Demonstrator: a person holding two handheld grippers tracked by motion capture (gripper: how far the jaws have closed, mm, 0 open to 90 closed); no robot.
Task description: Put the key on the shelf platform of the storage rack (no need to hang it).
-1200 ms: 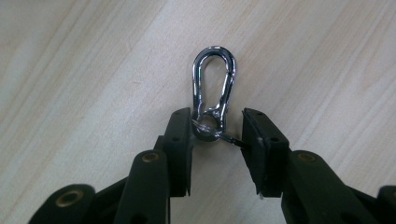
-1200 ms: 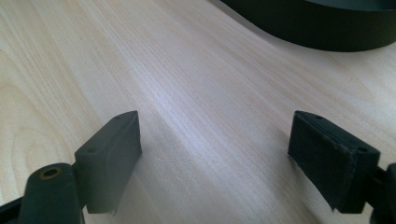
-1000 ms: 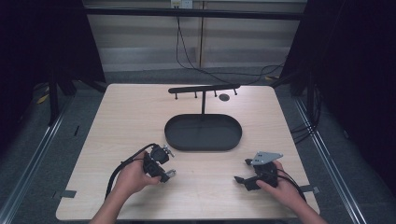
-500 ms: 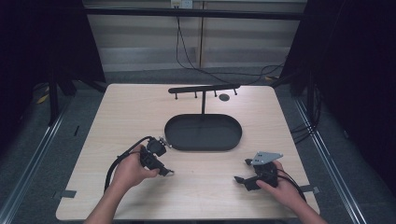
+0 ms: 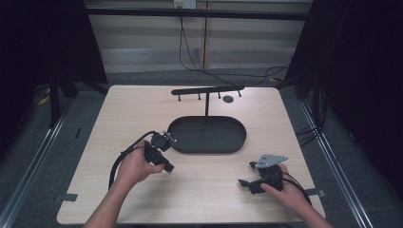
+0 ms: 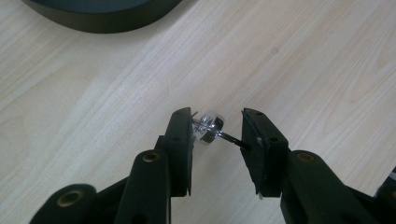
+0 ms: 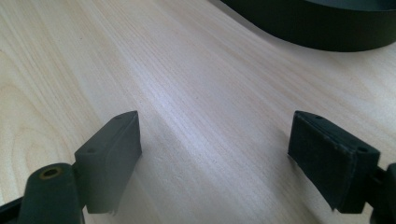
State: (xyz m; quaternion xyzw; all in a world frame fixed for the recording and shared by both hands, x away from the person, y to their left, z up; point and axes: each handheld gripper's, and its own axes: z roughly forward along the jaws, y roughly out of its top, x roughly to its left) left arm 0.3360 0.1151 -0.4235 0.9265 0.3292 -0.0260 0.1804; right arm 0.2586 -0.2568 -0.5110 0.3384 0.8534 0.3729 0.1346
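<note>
A small silver piece with a thin pin, like an earring, is pinched between the pads of my left gripper just above the wooden table. From above, the left gripper hangs in the person's left hand close to the left end of the black oval tray. A black T-shaped stand with small hooks rises from the tray's far side. My right gripper rests low at the front right, its jaws wide apart over bare wood.
The tray's rim lies just beyond the left gripper and also ahead of the right one. A small dark disc sits near the table's far edge. Cables trail from both grippers.
The left hand has lifted off the table with the silver piece and drawn a little toward the tray's left end. The right hand has stayed put.
</note>
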